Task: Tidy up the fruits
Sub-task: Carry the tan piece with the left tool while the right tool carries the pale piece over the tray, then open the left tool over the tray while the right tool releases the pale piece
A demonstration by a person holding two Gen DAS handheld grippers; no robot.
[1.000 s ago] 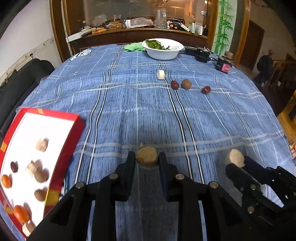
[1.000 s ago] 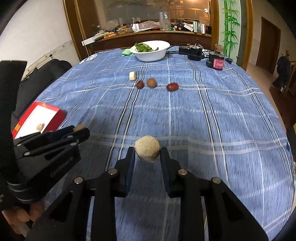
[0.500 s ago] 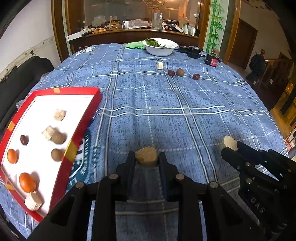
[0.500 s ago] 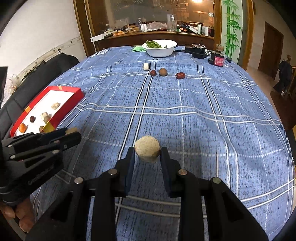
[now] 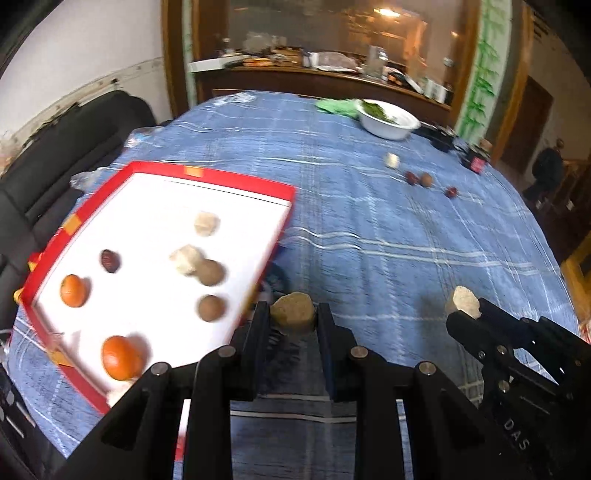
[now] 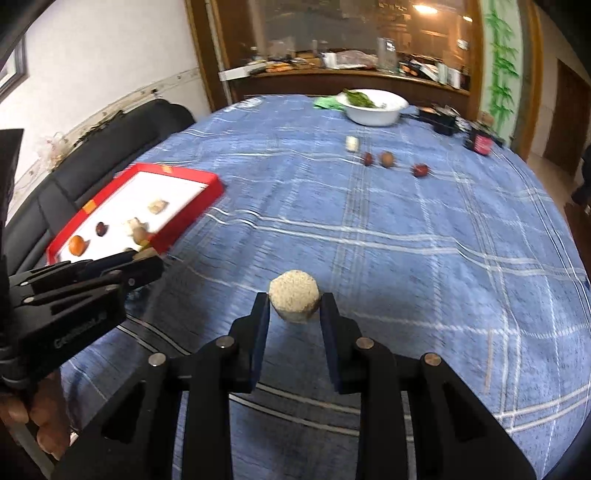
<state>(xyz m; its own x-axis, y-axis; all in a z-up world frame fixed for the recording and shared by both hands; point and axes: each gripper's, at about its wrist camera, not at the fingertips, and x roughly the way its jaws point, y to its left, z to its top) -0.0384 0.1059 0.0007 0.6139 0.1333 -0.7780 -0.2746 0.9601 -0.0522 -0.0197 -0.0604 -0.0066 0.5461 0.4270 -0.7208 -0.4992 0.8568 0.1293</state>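
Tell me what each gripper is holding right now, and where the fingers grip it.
Left gripper: a tan lump, pinched at its two sides between the fingertips. Right gripper: a pale rough lump, held the same way, by its sides.

Both views are fisheye, with straight lines bowed and dark corners at the edges. Light is soft and fairly bright over the blue tablecloth (image 5: pixel 388 236), probably daylight from the near side, while warm lamps glow and reflect in the glass cabinet (image 6: pixel 369 33) behind. The white inside of the red tray (image 5: pixel 159 258) is washed out with glare. Motion blur smears the fruit in it and the cloth's lines. Soft shadows lie under the black grippers.
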